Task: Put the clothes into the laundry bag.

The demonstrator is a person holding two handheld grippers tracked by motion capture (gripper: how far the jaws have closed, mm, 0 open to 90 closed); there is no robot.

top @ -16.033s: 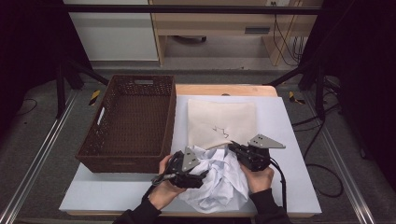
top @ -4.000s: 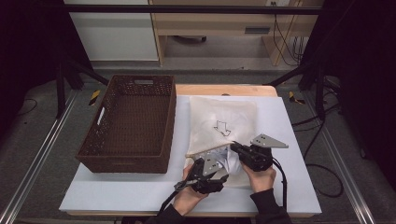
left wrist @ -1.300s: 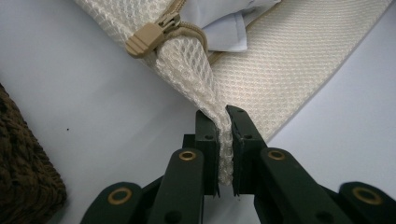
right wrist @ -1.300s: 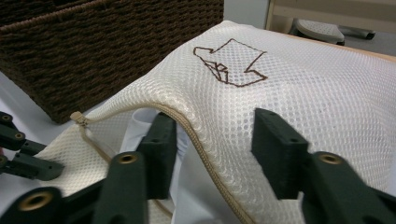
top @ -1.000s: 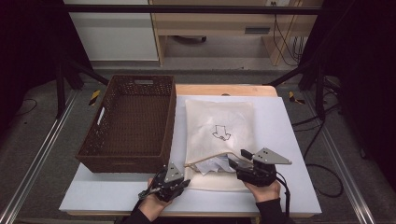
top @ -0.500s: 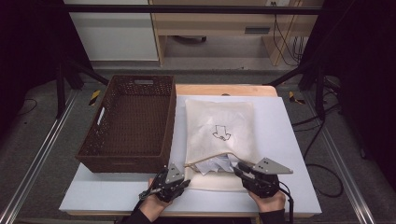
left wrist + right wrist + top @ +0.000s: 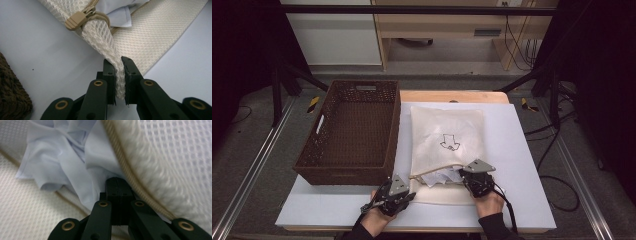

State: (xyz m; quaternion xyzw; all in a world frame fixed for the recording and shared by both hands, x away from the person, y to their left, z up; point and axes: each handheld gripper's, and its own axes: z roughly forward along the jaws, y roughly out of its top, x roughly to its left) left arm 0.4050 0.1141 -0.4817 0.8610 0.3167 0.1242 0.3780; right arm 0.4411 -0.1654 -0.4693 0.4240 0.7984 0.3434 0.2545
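A cream mesh bag point(image 7: 447, 130) with a black arrow print lies flat on the white table point(image 7: 517, 165), its zip mouth toward me. A pale blue garment point(image 7: 439, 176) bulges out of that mouth. My left gripper point(image 7: 409, 192) is shut on the bag's near left corner, and the mesh point(image 7: 110, 42) is pinched between its jaws just below the tan zip pull point(image 7: 75, 21). My right gripper point(image 7: 464, 175) is at the mouth's right side. Its jaws are together, with the tips point(image 7: 117, 180) pressed into the garment point(image 7: 62, 152) under the zip edge point(image 7: 125, 167).
A dark brown wicker basket point(image 7: 349, 135) stands left of the bag, close to my left gripper. White table surface runs right of the bag. The table's front edge lies just behind both hands.
The right gripper has moved slightly forward and left, into the bag's mouth. Since the oldest frames the garment has gone from lying outside to mostly inside the bag. The left gripper holds still.
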